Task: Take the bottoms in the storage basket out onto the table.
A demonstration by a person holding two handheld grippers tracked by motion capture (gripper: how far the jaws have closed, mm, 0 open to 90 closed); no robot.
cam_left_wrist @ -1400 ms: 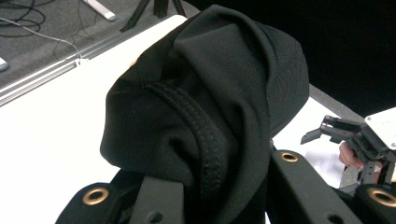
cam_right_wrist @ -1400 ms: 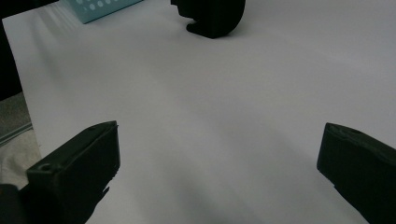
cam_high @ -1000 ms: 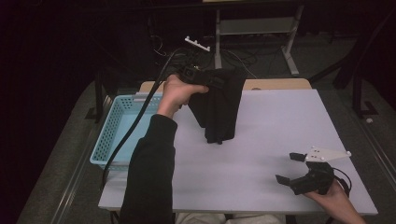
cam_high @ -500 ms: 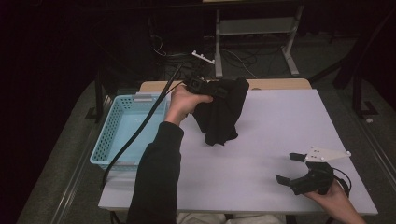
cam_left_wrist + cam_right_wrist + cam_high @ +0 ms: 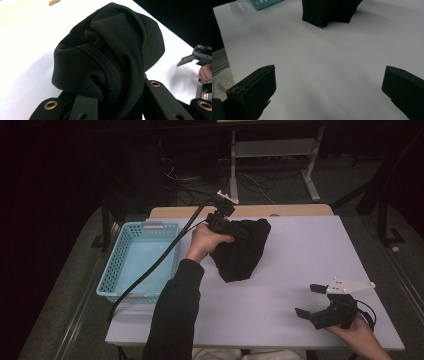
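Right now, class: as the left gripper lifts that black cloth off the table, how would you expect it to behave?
Probably floppy: the black cloth droops in folds from the left gripper, its low end resting on the table. Likely light, since one pinch carries it. Its stitched hem bunches between the jaws, so it seems to grip well rather than slip.

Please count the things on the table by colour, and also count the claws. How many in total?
Black: 1, the cloth, held by the left claw
Blue: 1, the basket
Claws: 2, the left one and the right claw, which is open
Total: 4
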